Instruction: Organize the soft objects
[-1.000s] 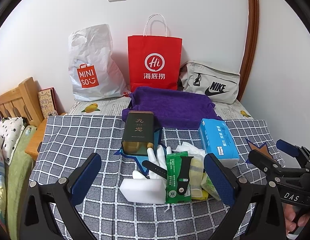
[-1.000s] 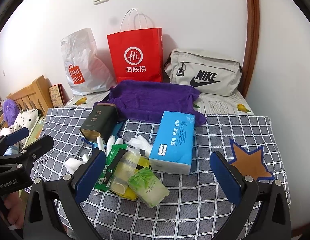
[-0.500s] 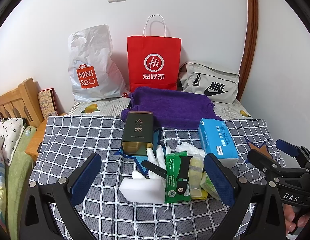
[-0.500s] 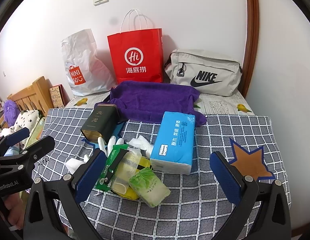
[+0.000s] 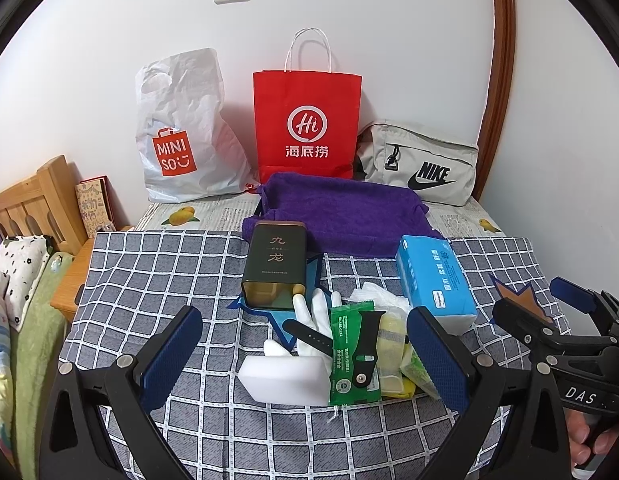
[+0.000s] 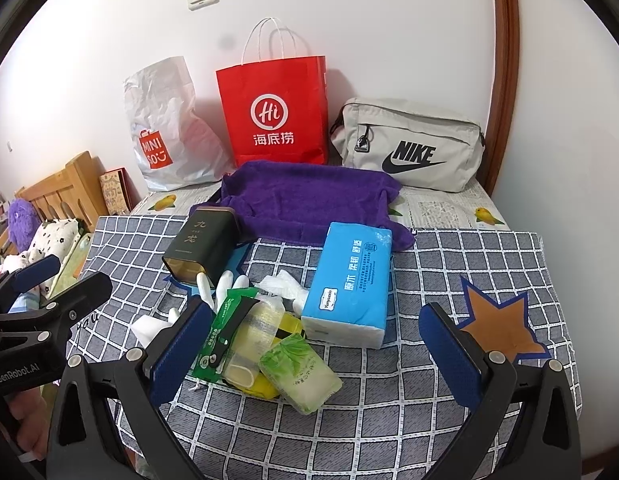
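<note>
A small heap of soft things lies near the middle of the checked tabletop [image 5: 149, 280]: a white sponge block [image 5: 285, 378] at the front, a white glove [image 5: 315, 320] behind it with its fingers touching the mouth of a dark tea tin [image 5: 275, 266] that lies on its side, a green wipes packet [image 5: 349, 360] with a black watch strap [image 5: 365, 344] laid across it, a yellow pack [image 6: 265, 384] under clear plastic, and a pale green tissue pack [image 6: 299, 372] at the heap's right front. A crumpled white plastic bag [image 6: 283, 284] sits between the heap and a blue tissue pack [image 6: 349, 284], which touches the heap on the right.

Behind, a purple towel [image 6: 309, 200] spreads flat, its front edge overlapping the checked cloth. Against the wall stand a white Miniso bag [image 5: 181, 132], a red paper bag [image 5: 307, 128] and a grey Nike pouch [image 6: 409, 144].

Open cloth lies to the left of the tin and to the right of the blue pack, around an orange star patch [image 6: 505, 324], and along the near edge. A wooden bed frame [image 5: 33, 200] borders the left side.

The left hand-held gripper [image 5: 305, 356] is spread wide, its pads flanking the sponge and packets. The right hand-held gripper [image 6: 317, 352] is also spread wide, empty, its left pad close beside the green packet.
</note>
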Demonstrator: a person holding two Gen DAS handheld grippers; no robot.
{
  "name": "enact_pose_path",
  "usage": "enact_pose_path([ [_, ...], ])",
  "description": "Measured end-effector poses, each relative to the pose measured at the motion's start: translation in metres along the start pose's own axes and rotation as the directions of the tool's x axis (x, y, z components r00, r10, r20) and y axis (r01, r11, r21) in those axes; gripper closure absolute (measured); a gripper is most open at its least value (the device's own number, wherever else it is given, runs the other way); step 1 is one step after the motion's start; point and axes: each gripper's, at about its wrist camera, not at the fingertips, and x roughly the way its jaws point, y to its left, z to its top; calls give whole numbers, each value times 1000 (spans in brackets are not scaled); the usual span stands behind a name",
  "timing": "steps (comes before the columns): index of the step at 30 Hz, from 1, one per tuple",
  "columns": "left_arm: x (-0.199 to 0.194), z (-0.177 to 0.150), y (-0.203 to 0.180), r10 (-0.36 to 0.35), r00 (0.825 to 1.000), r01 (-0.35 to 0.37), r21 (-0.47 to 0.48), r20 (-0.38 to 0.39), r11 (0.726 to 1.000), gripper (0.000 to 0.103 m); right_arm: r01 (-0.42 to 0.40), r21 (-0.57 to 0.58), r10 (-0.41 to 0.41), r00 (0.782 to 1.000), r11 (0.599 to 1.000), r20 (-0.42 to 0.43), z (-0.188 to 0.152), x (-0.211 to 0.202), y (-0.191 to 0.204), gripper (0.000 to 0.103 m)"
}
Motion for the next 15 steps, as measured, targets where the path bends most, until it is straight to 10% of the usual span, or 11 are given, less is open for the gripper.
enact_pose_path([
  [15, 1, -1, -2, -2, 1000, 2, 2, 0, 1000, 0, -1, 2, 1, 1000, 1000, 0, 0, 0, 0, 0],
])
